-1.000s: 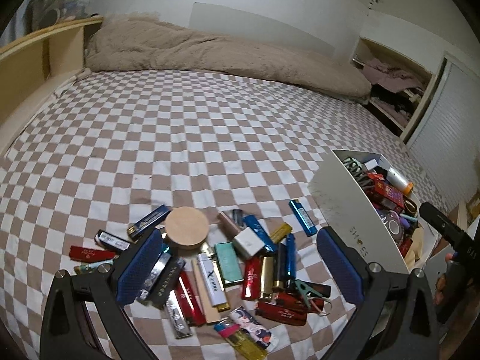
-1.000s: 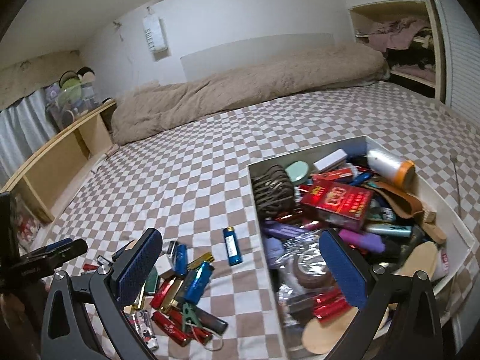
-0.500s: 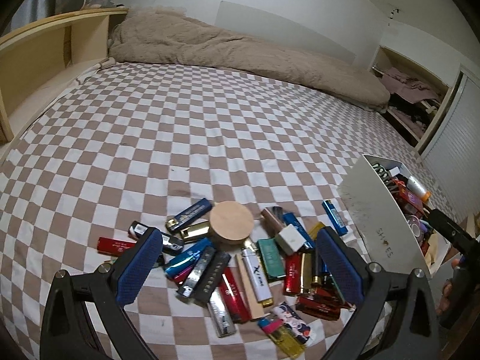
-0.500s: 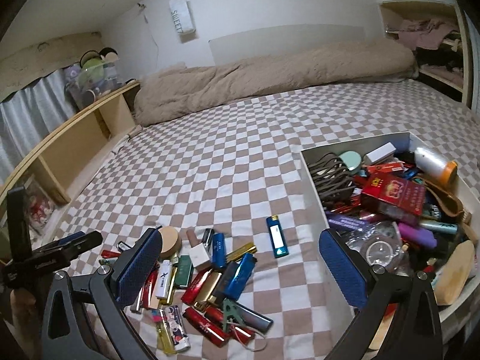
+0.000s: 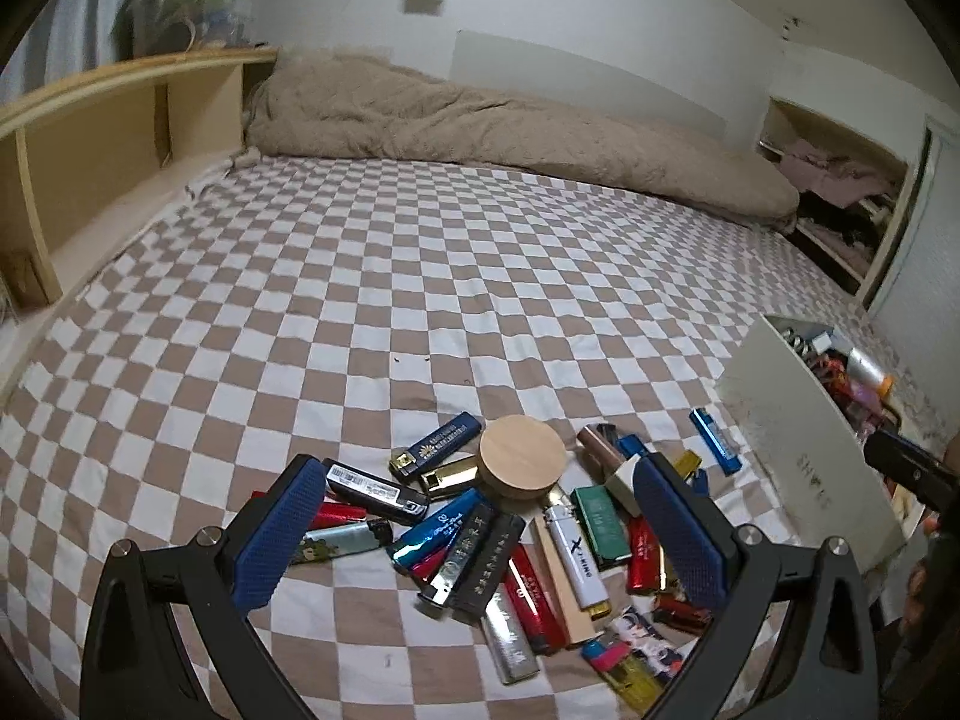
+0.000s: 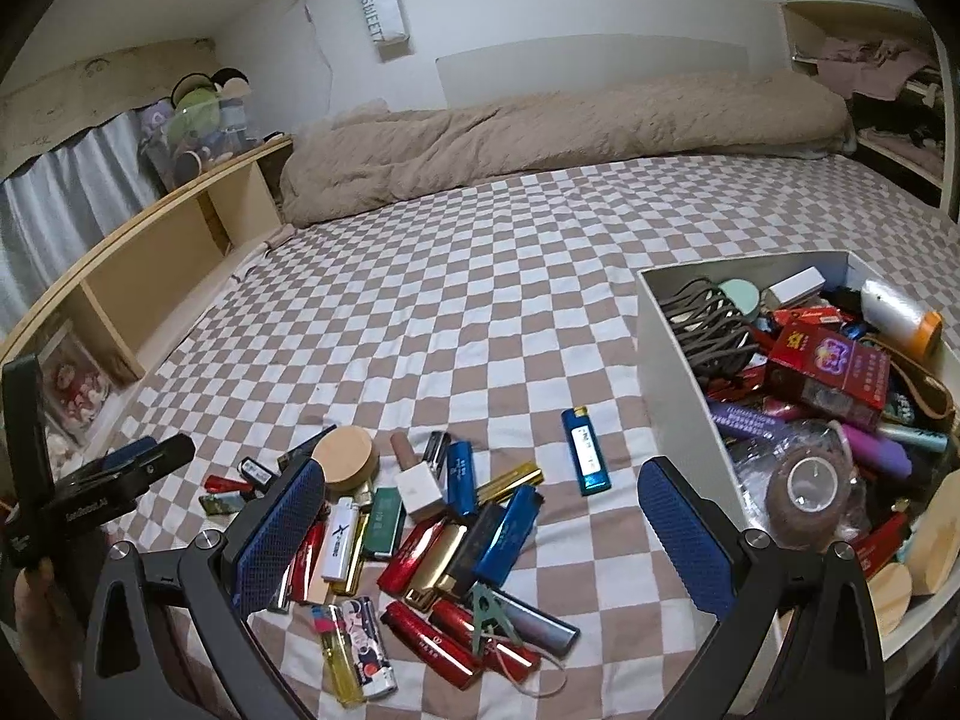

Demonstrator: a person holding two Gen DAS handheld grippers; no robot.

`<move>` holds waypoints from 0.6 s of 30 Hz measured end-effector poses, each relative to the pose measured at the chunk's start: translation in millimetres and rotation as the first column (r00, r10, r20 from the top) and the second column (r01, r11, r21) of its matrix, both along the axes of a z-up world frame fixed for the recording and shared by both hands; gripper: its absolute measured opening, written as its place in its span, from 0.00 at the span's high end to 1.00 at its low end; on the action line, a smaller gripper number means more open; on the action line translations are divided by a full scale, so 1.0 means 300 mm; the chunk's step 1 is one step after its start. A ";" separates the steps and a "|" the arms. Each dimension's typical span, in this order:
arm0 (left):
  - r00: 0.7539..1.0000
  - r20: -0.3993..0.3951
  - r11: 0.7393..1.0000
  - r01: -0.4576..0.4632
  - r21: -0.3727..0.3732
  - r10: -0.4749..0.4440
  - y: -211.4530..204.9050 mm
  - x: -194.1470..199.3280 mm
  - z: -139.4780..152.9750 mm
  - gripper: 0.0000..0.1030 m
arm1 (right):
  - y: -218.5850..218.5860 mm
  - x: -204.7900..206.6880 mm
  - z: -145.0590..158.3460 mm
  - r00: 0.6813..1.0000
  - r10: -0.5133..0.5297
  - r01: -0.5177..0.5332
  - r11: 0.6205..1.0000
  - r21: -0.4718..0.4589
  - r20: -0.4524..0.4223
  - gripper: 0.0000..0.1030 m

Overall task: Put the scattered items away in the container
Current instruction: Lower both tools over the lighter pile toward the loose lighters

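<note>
Jaws spread wide and empty on both the left gripper [image 5: 480,531] and right gripper [image 6: 480,531], hovering over the lighter pile [image 6: 420,534] just left of the white box [image 6: 672,372], so closing there risks pinching several overlapped lighters and dropping some.

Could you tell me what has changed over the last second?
Both tongs swung left: the right tongs went from over the white box to above the lighter pile, and the left tongs shifted left over it. Both stayed open and empty; no lighter or wooden lid moved.
</note>
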State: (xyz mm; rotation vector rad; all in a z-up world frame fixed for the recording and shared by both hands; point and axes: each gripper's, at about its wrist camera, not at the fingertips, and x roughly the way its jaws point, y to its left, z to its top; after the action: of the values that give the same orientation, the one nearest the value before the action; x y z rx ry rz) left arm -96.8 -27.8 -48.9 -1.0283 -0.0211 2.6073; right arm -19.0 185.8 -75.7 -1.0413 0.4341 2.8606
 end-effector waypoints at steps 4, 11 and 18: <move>0.999 0.028 0.999 0.028 -0.033 -0.027 0.008 0.002 -0.030 0.00 | -0.027 0.004 -0.037 1.000 0.030 -0.030 0.999 0.010 0.008 0.00; 0.991 0.099 0.995 0.096 -0.007 -0.095 -0.013 0.001 -0.083 0.00 | -0.090 0.017 -0.138 0.994 0.098 -0.098 0.995 0.010 0.039 0.00; 0.980 0.155 0.989 0.136 -0.054 -0.126 -0.025 0.032 -0.154 0.00 | -0.181 0.045 -0.251 0.987 0.150 -0.155 0.982 0.105 0.058 0.00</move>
State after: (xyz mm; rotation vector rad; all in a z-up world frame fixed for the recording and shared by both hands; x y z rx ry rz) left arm -87.3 -35.4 -95.0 -1.2058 0.0920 2.4209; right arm -5.6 131.5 -151.0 -1.1709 0.1998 2.9436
